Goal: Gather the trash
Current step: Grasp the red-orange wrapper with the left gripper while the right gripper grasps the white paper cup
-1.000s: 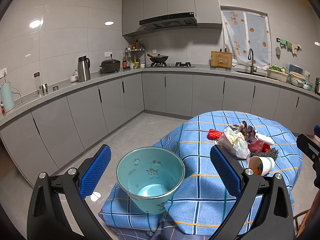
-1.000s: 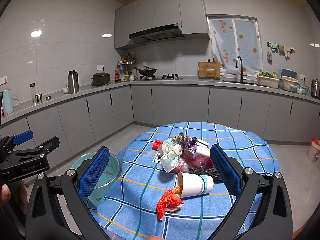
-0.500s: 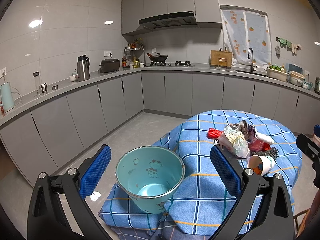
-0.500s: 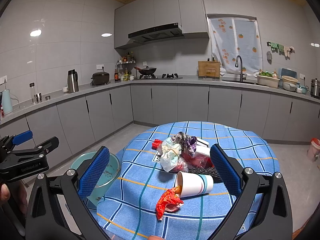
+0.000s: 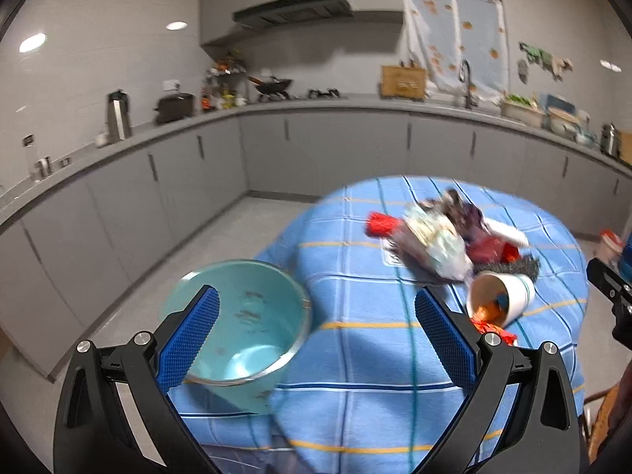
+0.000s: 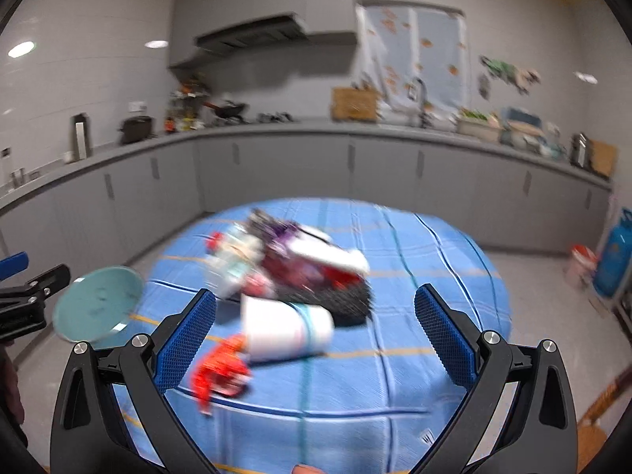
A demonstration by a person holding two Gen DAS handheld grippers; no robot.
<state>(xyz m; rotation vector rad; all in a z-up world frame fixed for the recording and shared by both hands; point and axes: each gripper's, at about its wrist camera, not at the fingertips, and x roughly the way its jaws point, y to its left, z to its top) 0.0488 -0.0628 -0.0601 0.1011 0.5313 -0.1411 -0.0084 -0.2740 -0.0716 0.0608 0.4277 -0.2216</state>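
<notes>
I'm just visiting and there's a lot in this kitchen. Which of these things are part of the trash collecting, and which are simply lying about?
Part of the job:
- teal bucket
- tipped paper cup
- red wrapper at its mouth
- heap of bags and wrappers
- left gripper and right gripper, both open

Just lying about:
- kettle
- wok
- blue gas cylinder
- checked tablecloth
</notes>
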